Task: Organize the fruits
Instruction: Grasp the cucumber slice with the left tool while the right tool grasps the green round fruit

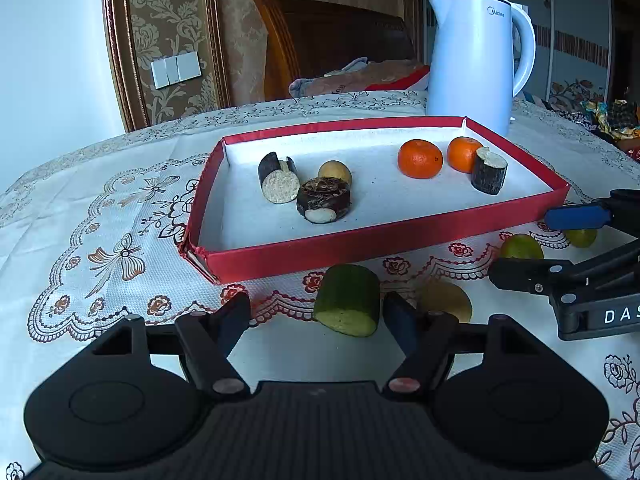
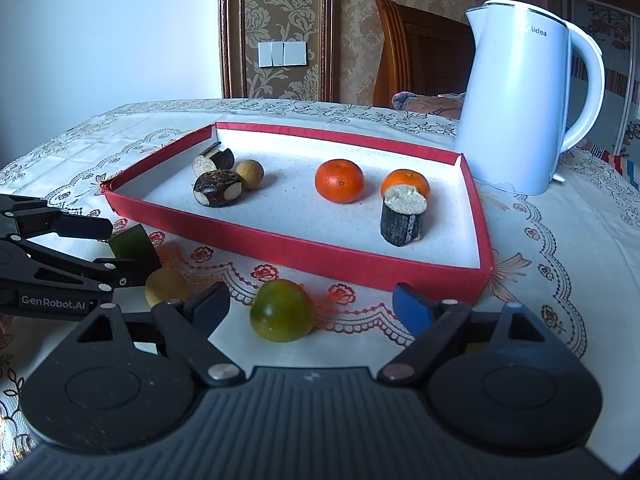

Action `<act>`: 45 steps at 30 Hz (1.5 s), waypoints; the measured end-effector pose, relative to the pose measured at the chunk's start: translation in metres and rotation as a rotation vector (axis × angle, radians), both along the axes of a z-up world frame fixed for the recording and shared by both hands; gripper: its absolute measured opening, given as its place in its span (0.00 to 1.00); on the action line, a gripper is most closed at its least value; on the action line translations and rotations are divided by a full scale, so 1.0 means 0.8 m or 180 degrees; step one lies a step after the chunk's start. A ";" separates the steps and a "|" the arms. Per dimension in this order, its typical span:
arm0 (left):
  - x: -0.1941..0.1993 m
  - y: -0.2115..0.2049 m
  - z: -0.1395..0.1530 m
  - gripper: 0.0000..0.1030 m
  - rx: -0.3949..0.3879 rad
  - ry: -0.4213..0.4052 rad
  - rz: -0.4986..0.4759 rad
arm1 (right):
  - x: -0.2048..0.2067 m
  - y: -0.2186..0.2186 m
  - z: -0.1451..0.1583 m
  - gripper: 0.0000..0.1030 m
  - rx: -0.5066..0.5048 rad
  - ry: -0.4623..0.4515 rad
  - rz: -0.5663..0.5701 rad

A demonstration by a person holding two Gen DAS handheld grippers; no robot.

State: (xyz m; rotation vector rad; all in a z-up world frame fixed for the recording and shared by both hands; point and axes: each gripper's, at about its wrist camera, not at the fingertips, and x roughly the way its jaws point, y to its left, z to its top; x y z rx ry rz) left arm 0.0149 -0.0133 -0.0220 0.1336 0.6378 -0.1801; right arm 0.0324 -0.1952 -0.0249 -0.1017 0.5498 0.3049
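Six pieces lie in the red tray [image 1: 384, 240], which sits on the lace-patterned tabletop [image 1: 100, 208]. Seen from the left wrist camera, the tray's 9 o'clock side holds a dark cut cylinder [image 1: 278, 180] lying on its side, a dark round chunk [image 1: 324, 200] just in front of it, and a small tan fruit [image 1: 335, 171] behind that chunk. Toward 3 o'clock sit two oranges [image 1: 420, 159] [image 1: 463, 153] side by side, with an upright dark stub [image 1: 489, 171] just beside the second orange. A white kettle [image 1: 474, 56] stands beyond the tray at about 1 o'clock.

Outside the tray, on the near strip of cloth, the left gripper [image 1: 320, 318] has its jaws set moderately wide around a green cut piece [image 1: 347, 300]; the right finger is close beside it, the left finger stands clear, and I cannot tell whether anything touches. A yellowish fruit [image 1: 444, 300] lies just at 3 o'clock of that piece.

From the right wrist camera, the right gripper [image 2: 312, 308] has its jaws wide, with a green round fruit [image 2: 282, 310] resting on the cloth between them and gaps on both sides. The left gripper shows at 9 o'clock in this view, beside the green cut piece and the yellowish fruit.
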 end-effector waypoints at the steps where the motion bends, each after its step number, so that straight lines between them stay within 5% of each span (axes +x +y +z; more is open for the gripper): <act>1: 0.000 0.000 0.000 0.71 0.0000 0.0001 0.0000 | 0.000 0.000 0.000 0.85 0.0006 0.0003 0.0002; 6: -0.002 -0.001 0.001 0.63 0.0017 -0.0027 -0.0016 | 0.008 0.001 -0.004 0.63 0.0053 0.0154 0.0073; 14: -0.003 -0.005 0.001 0.60 0.0042 -0.0049 -0.0066 | 0.008 0.000 -0.005 0.63 0.0054 0.0163 0.0071; 18: -0.003 -0.005 0.001 0.44 0.0019 -0.0042 -0.0107 | 0.008 0.000 -0.005 0.59 0.0067 0.0157 0.0058; 24: -0.005 -0.009 0.001 0.33 0.0026 -0.0052 -0.0181 | 0.008 -0.001 -0.004 0.46 0.0109 0.0140 0.0073; 26: -0.007 -0.012 0.001 0.33 0.0071 -0.0077 -0.0187 | 0.007 0.001 -0.004 0.39 0.0103 0.0130 0.0108; 45: -0.006 -0.014 0.000 0.32 0.0104 -0.0104 -0.0157 | 0.001 0.007 -0.003 0.30 0.0012 0.0041 0.0130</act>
